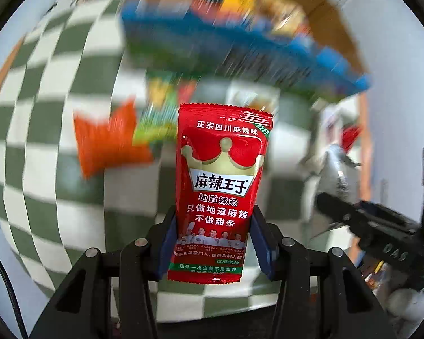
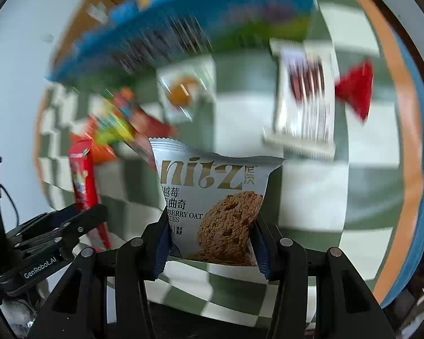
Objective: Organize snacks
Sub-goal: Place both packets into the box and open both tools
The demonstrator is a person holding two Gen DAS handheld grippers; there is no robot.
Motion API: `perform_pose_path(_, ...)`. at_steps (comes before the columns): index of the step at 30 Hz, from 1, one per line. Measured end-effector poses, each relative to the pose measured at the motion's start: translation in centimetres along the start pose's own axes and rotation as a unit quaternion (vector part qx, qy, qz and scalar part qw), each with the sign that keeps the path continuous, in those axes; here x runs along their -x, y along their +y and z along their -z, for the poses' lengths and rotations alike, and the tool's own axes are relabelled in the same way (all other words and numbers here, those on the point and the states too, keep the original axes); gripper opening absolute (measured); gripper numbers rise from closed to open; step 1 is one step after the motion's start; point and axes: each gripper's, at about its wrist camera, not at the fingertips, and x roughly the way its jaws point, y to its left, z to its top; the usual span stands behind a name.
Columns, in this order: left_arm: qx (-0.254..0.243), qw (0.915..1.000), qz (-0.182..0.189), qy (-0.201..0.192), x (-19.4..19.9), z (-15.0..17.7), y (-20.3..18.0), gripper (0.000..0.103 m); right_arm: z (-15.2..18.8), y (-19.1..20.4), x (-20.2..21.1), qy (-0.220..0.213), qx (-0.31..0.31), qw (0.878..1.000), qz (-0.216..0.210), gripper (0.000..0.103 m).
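Observation:
My left gripper point(image 1: 214, 243) is shut on a red spicy-strip snack packet point(image 1: 222, 180) and holds it upright above the green-and-white checkered cloth point(image 1: 42, 118). My right gripper point(image 2: 212, 243) is shut on a silver oat cookie packet point(image 2: 212, 197), also held off the cloth. The right gripper with its silver packet shows at the right of the left wrist view point(image 1: 336, 175). The left gripper with the red packet shows at the left of the right wrist view point(image 2: 83, 180). A blue storage box point(image 1: 240, 45) with snacks inside stands at the back; it also shows in the right wrist view point(image 2: 183, 22).
Loose snacks lie blurred on the cloth: an orange packet point(image 1: 107, 144), a green-yellow packet point(image 1: 158, 118), a white packet with dark stripes point(image 2: 305, 96), a red packet point(image 2: 356, 90) and a clear packet with an orange item point(image 2: 183, 90). A white wall is behind.

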Motion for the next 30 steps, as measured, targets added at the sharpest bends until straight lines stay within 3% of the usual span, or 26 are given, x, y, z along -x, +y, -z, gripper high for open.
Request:
perform_pose_path(3, -0.009, 0.9993, 0.015, -0.033, 2.7, -3.9, -1.4, 0.046, -4.7, 2.0, 5.2, -0.040, 0.006, 0.999, -0.015, 0.053)
perform_pose_path(6, -0.017, 0.9982, 0.003, -0.058, 4.4, -8.1, -2.1, 0.046, -9.7, 3.1, 8.7, -0.081, 0.012, 0.997, -0.009, 0.053)
perform_pose_path(12, -0.017, 0.9957, -0.070, -0.058, 3.5, -17.0, -0.8, 0.046, -17.9, 3.1, 10.2, -0.119, 0.015, 0.992, 0.045, 0.053)
perform_pose_path(17, -0.009, 0.9933, -0.112, -0.028, 0.2, -21.1, 1.3, 0.046, -22.7, 2.8, 8.3, -0.100, 0.014, 0.991, 0.085, 0.053)
perform_pose_path(23, 0.005, 0.9914, -0.130, 0.014, -3.7, -23.2, 2.6, 0.048, -24.8, 1.3, 4.6, -0.075, 0.011, 0.991, 0.110, 0.053)
perform_pose_path(24, 0.005, 0.9907, -0.135, 0.014, -4.0, -23.3, 2.7, 0.050, -25.0, 1.1, 4.1, -0.072, 0.010, 0.991, 0.113, 0.053)
perform_pose_path(25, 0.005, 0.9904, -0.138, 0.012, -4.3, -23.4, 2.8, 0.061, -25.3, 0.8, 3.5, -0.062, 0.008, 0.991, 0.119, 0.055)
perform_pose_path(26, 0.005, 0.9905, -0.137, 0.011, -4.5, -23.4, 2.9, 0.072, -25.4, 0.5, 2.9, -0.050, 0.005, 0.991, 0.125, 0.066)
perform_pose_path(27, 0.007, 0.9911, -0.133, 0.008, -4.6, -23.4, 3.0, 0.075, -25.5, 0.2, 2.5, -0.041, 0.001, 0.991, 0.129, 0.073)
perform_pose_path(30, 0.013, 0.9922, -0.124, 0.003, -4.9, -23.4, 3.1, 0.075, -25.6, -0.1, 1.7, -0.028, 0.003, 0.992, 0.126, 0.076)
